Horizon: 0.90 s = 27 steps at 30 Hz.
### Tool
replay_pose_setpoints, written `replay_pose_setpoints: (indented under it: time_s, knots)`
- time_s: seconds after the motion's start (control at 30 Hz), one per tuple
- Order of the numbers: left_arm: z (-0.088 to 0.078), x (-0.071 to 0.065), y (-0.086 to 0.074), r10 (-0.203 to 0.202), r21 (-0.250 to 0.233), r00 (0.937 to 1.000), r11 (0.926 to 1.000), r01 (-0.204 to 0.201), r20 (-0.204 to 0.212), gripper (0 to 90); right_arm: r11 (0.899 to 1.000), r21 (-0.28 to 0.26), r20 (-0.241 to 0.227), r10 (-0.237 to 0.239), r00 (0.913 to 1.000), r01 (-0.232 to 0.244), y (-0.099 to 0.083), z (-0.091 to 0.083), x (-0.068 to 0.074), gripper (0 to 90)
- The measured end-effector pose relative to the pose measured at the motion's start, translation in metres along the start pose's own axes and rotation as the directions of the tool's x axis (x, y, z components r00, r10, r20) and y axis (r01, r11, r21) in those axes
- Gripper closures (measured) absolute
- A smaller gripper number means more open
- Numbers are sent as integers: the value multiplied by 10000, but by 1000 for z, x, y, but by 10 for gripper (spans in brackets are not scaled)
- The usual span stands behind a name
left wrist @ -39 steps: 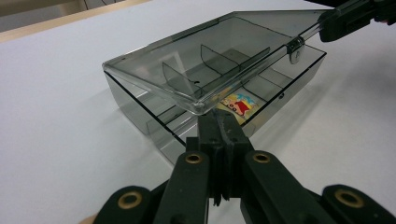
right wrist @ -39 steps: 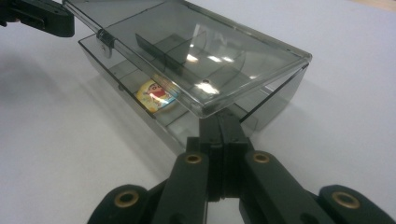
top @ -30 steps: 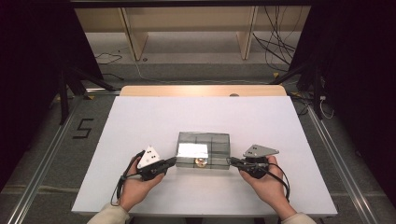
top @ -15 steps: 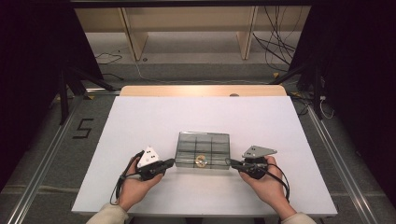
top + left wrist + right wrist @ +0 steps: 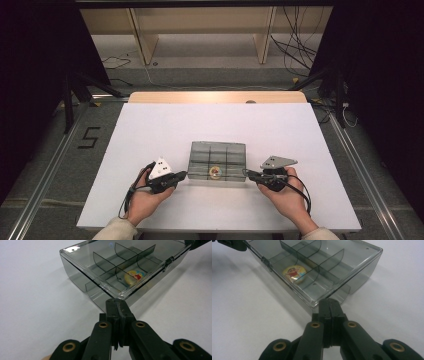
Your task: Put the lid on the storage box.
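A smoky clear compartment box (image 5: 217,152) lies with its lid down at the near middle of the white table (image 5: 210,125). A round cartoon badge (image 5: 216,171) sits in a front compartment; it shows through the lid in the left gripper view as the badge (image 5: 134,276) and in the right gripper view as the badge (image 5: 294,273). My left gripper (image 5: 184,174) is shut, its tip at the box's front left corner (image 5: 117,303). My right gripper (image 5: 246,173) is shut too, its tip at the front right corner of the box (image 5: 329,302). Nothing sits between either pair of jaws.
A wooden strip (image 5: 217,97) runs along the table's far edge, with shelving legs and cables on the floor behind. A "5" mark (image 5: 89,137) lies on the floor at left. Metal rails flank the table.
A bright glare on the left of the box lid has gone. Both hands and grippers have kept still at the box's front corners.
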State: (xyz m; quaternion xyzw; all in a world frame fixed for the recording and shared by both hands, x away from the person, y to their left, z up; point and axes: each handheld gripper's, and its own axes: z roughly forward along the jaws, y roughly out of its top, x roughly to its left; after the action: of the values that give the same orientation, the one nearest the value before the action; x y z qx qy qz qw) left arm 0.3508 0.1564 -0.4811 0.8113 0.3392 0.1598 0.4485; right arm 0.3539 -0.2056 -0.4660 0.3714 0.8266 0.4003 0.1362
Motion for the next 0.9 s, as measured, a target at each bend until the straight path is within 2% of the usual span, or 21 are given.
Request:
replay_pose_setpoints:
  time_s: [0.5, 0.7, 0.9]
  knots:
    - [-1, 3, -1, -26, 61, 9999, 10000, 27, -100, 880, 9999, -108, 96, -27, 10000, 28, 0, -2, -1, 900]
    - [-7, 6, -1, -16, -19, 9997, 10000, 16, -230, 872, 9996, -264, 242, -17, 9997, 23, -1, -8, -4, 900]
    - [-11, 8, -3, -121, -20, 9998, 9999, 121, -164, 849, 9996, -266, 361, -82, 9993, 91, -4, -12, -6, 898]
